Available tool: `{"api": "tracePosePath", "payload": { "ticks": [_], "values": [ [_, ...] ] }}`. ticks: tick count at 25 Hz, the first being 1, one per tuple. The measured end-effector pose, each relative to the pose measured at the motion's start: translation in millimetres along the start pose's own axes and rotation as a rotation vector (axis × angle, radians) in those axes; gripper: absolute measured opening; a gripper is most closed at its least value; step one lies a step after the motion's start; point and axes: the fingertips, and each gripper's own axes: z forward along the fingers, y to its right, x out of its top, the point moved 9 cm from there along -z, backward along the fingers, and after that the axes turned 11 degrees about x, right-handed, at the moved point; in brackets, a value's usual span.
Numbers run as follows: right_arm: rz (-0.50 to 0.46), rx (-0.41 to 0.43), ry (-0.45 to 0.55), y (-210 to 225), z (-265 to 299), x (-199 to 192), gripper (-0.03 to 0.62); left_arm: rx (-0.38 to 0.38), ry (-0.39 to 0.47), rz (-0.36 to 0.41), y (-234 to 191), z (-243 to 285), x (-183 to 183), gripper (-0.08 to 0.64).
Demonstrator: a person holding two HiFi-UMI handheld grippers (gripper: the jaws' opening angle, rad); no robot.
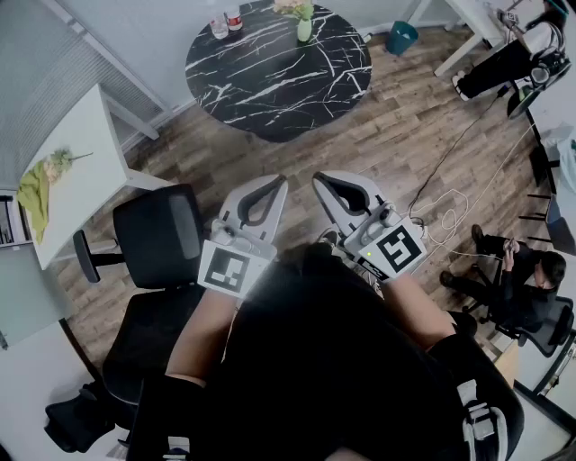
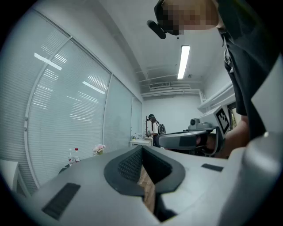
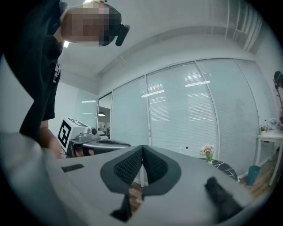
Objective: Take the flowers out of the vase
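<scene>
The left gripper (image 1: 271, 186) has its jaws together at the tips, ribbed black pads meeting, with only floor showing through the gap behind them in the left gripper view (image 2: 142, 152). The right gripper (image 1: 325, 183) is likewise closed, pad against pad, clamped on nothing (image 3: 142, 160). Both are held level side by side, near each other but apart, pale grey plastic bodies with a black-and-white marker cube at the back of each. Ahead of them lies a stretch of brown wood-plank floor (image 1: 396, 144), then a round table (image 1: 270, 72) with a glossy black top veined in white like marble. The flowers (image 1: 294, 8), pale pink and cream, stand in a small light-green vase (image 1: 304, 30) near the table's far edge, well apart from both grippers; two clear bottles (image 1: 227, 22) stand further left on the same top. A black mesh-backed office chair (image 1: 160, 236) sits just left of the left gripper, beside a white desk (image 1: 85, 153) carrying a yellow-green cloth (image 1: 34, 200). A teal bin (image 1: 401, 38) stands past the table to the right, thin cables (image 1: 450, 205) trail across the planks, and a person (image 1: 517, 275) in dark clothes sits at the right edge.
</scene>
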Motion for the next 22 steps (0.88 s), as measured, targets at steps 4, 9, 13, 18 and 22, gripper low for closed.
{"api": "tracePosePath", "payload": {
  "ticks": [4, 9, 13, 18, 22],
  "values": [
    [0.003, 0.0, -0.005, 5, -3, -1, 0.018, -0.005, -0.004, 0.01, 2, 6, 2, 0.011],
    [0.033, 0.026, 0.01, 11, -8, -2, 0.018, -0.004, -0.004, 0.005, 7, 13, 3, 0.011],
    [0.043, 0.038, 0.026, 19, -14, -1, 0.02, -0.005, -0.009, -0.003, 13, 21, 2, 0.011],
    [0.026, 0.026, 0.016, 31, -27, 0, 0.02, -0.015, -0.003, 0.003, 27, 35, 4, 0.011],
    [0.028, 0.015, 0.0, 42, -42, -2, 0.02, -0.022, -0.01, -0.002, 41, 48, 6, 0.011]
  ]
}}
